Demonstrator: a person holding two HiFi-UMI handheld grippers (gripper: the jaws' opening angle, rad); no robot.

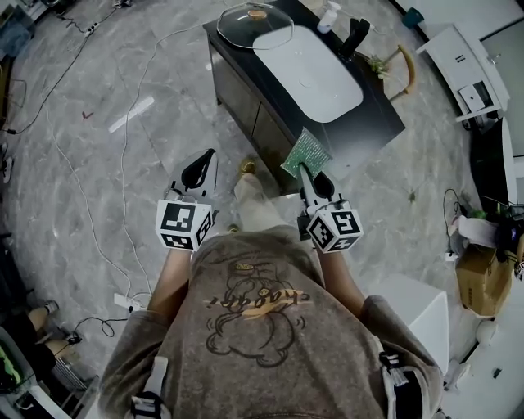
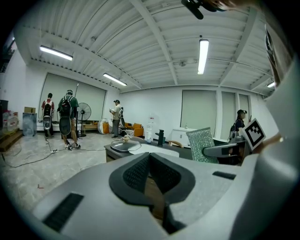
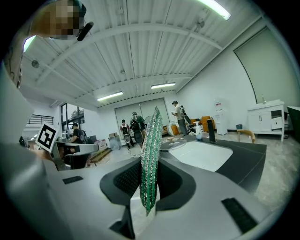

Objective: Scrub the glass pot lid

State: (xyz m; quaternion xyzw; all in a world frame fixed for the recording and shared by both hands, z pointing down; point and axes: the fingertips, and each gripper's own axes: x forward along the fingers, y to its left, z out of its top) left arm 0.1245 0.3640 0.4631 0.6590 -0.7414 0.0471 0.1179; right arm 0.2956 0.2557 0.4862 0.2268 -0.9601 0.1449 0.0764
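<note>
The glass pot lid [image 1: 255, 24] with a small knob lies on the far left corner of the dark counter [image 1: 383, 114], beside the white sink [image 1: 309, 72]. It also shows in the left gripper view as the lid [image 2: 124, 146] and in the right gripper view as the lid [image 3: 171, 143]. My right gripper [image 1: 309, 174] is shut on a green glittery scrub cloth [image 1: 301, 151], which stands edge-on as the cloth [image 3: 150, 157] between the pads. My left gripper [image 1: 200, 168] is shut and empty, jaws together [image 2: 151, 168]. Both are held in front of my chest, well short of the counter.
A black faucet [image 1: 354, 36] and a white soap bottle [image 1: 328, 16] stand behind the sink. Cables [image 1: 123, 147] run across the marble floor at left. A white cabinet [image 1: 416, 315] stands at my right. Several people [image 2: 65, 117] stand far off in the room.
</note>
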